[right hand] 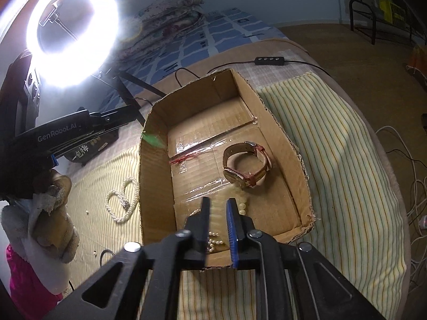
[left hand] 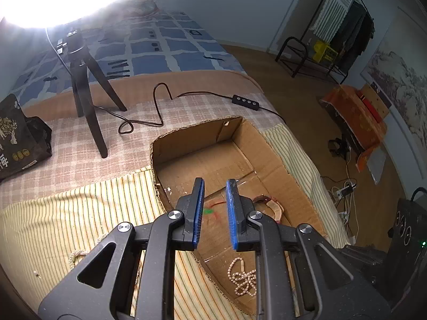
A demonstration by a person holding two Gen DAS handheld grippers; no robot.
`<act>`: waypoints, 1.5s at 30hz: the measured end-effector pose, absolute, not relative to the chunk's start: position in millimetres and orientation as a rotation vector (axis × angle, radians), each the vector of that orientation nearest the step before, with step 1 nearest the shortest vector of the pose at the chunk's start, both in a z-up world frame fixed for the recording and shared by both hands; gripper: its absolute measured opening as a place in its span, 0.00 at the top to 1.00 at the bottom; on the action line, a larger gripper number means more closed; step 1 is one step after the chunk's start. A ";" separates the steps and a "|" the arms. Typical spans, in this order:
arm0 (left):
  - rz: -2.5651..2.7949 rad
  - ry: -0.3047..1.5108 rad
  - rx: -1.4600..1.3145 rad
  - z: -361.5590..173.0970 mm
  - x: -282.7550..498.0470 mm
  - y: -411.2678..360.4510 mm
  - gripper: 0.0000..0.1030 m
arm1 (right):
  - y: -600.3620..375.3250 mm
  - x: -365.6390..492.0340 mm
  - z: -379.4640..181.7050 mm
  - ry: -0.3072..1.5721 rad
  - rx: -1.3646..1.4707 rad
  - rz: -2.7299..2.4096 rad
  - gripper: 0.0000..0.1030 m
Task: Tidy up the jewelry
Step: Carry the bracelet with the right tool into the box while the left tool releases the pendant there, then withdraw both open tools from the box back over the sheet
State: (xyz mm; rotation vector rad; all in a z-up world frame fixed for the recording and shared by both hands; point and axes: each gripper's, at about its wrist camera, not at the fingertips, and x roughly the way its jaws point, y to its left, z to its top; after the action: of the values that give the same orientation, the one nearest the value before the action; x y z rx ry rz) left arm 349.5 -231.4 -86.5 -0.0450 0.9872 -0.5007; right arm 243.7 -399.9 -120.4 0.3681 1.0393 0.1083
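Black grippers point(left hand: 215, 186), blue-padded fingers point(right hand: 231, 221), silver screws.

The bed point(right hand: 333, 144) is covered by a yellow striped cloth point(left hand: 80, 213) and a pink checked cloth point(left hand: 133, 133). Directly on it lie an open cardboard box point(right hand: 283, 133), a white pearl necklace point(right hand: 121, 200), a black tripod point(left hand: 88, 101), its cable with inline switch point(left hand: 246, 99), and a dark snack bag point(left hand: 18, 138).

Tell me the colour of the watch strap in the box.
Brown leather watch strap, clearest in the right wrist view.
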 end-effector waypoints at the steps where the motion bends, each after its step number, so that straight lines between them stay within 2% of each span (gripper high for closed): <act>1: -0.501 0.986 -0.040 -86.4 348.9 -231.9 0.86 | -399.3 243.3 -119.5 1.036 0.367 0.109 0.79; 16: -0.462 0.938 -0.024 -59.0 323.2 -199.9 0.86 | -382.1 235.0 -100.5 0.995 0.323 0.122 0.78; 23: -0.423 0.893 -0.009 -35.6 298.9 -162.9 0.86 | -365.2 227.8 -82.3 0.954 0.307 0.138 0.70; 25: -0.404 0.875 0.005 -28.8 289.4 -147.9 0.86 | -359.1 225.4 -77.4 0.943 0.304 0.145 0.64; 27: -0.388 0.864 0.004 -23.2 280.8 -131.5 0.86 | -353.2 223.5 -73.1 0.930 0.297 0.152 0.49; 30: -0.364 0.857 -0.007 -18.2 268.5 -108.9 0.86 | -340.2 219.8 -65.0 0.903 0.268 0.159 0.36; 39: -0.299 0.874 -0.050 -22.1 227.5 -36.4 0.85 | -296.9 215.3 -60.7 0.900 0.237 0.220 0.17; 41: -0.279 0.879 -0.069 -25.3 219.5 -19.3 0.76 | -283.7 215.0 -62.9 0.916 0.222 0.236 0.16; 42: -0.269 0.878 -0.079 -26.9 215.2 -11.7 0.66 | -279.6 215.0 -63.7 0.922 0.218 0.240 0.13; 45: -0.243 0.887 -0.074 -33.6 205.7 4.8 0.64 | -265.0 215.0 -67.6 0.948 0.202 0.242 0.03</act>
State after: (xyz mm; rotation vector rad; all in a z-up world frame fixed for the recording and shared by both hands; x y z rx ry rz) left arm 205.7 4.8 -33.6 -0.0740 0.8869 -0.2433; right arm 215.0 -265.0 -67.6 0.2023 0.9476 0.2424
